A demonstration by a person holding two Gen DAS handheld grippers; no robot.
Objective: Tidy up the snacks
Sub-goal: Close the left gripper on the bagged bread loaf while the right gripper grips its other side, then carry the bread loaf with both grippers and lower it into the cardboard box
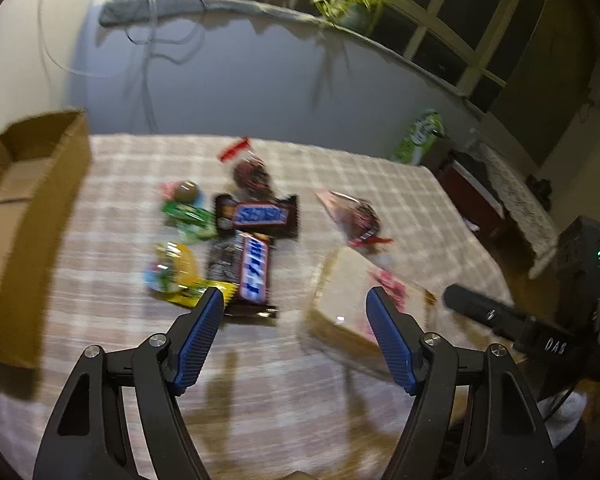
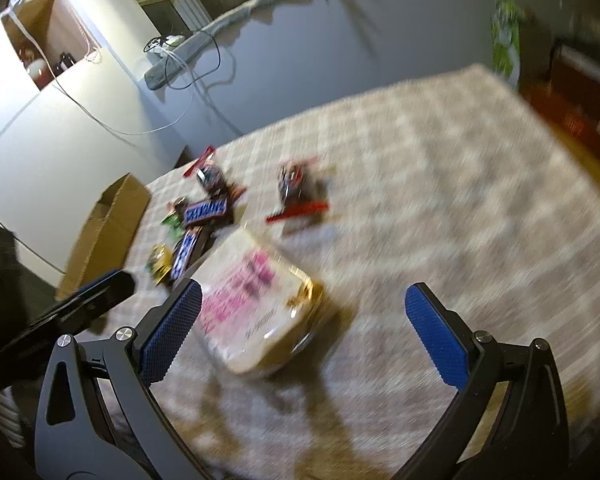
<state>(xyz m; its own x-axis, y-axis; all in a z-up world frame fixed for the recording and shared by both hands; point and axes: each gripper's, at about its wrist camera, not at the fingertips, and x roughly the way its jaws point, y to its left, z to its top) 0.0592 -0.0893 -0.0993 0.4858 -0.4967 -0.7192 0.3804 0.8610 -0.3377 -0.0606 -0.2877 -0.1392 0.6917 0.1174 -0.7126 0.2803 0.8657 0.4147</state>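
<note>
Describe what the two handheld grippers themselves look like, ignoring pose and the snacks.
Both the left gripper and right gripper look alike: matte black angular linkage arms with triangular cutouts and silver round pivot bolts, ending in blue ribbed finger pads. In the left wrist view the other unit's black body shows a small green light and white lettering that is too blurred to read reliably.

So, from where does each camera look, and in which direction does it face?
Left wrist: on the left hand-held gripper, facing the snack pile; Snickers bars ahead, cardboard box at left; own open fingers show.
Right wrist: on the right hand-held gripper, facing the wrapped sandwich; own open fingers show.
Shared: sandwich, bars, box, checked tablecloth.
</note>
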